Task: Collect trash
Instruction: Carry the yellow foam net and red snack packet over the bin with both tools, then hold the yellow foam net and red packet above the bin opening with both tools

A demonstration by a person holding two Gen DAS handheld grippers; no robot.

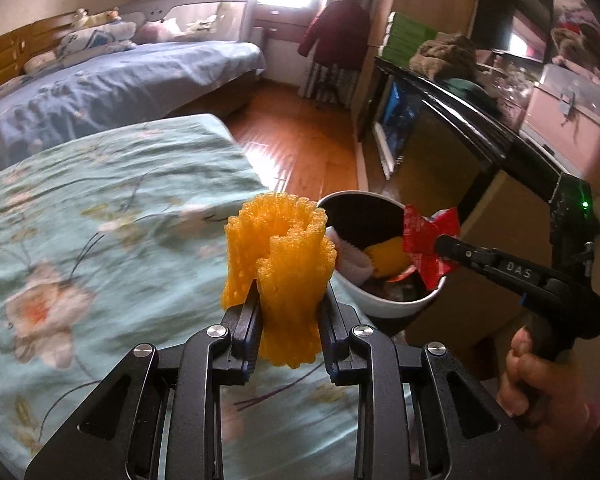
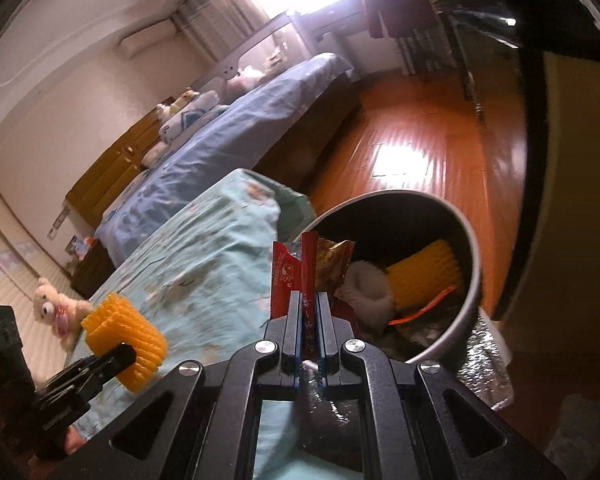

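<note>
My left gripper [image 1: 288, 296] is shut on a yellow foam net sleeve [image 1: 280, 248], held just left of the white trash bin [image 1: 396, 304]. In the right wrist view the same foam sleeve [image 2: 124, 340] shows at lower left in the left gripper [image 2: 118, 356]. My right gripper [image 2: 309, 300] is shut on a red snack wrapper [image 2: 296, 276] near the bin's rim [image 2: 474, 268]. From the left wrist view the red wrapper [image 1: 428, 240] hangs over the bin opening in the right gripper [image 1: 440, 246]. Inside the bin lie another yellow foam sleeve [image 2: 424, 280] and a white foam piece [image 2: 366, 284].
A bed with a pale green flowered cover [image 1: 100, 220] lies under the left gripper. A blue bed [image 1: 120, 84] stands behind it. Wooden floor [image 2: 412, 152] stretches past the bin. A dark cabinet [image 1: 440, 128] lines the right side. A plush toy [image 2: 56, 312] sits at the left. A hand [image 1: 540, 384] holds the right gripper.
</note>
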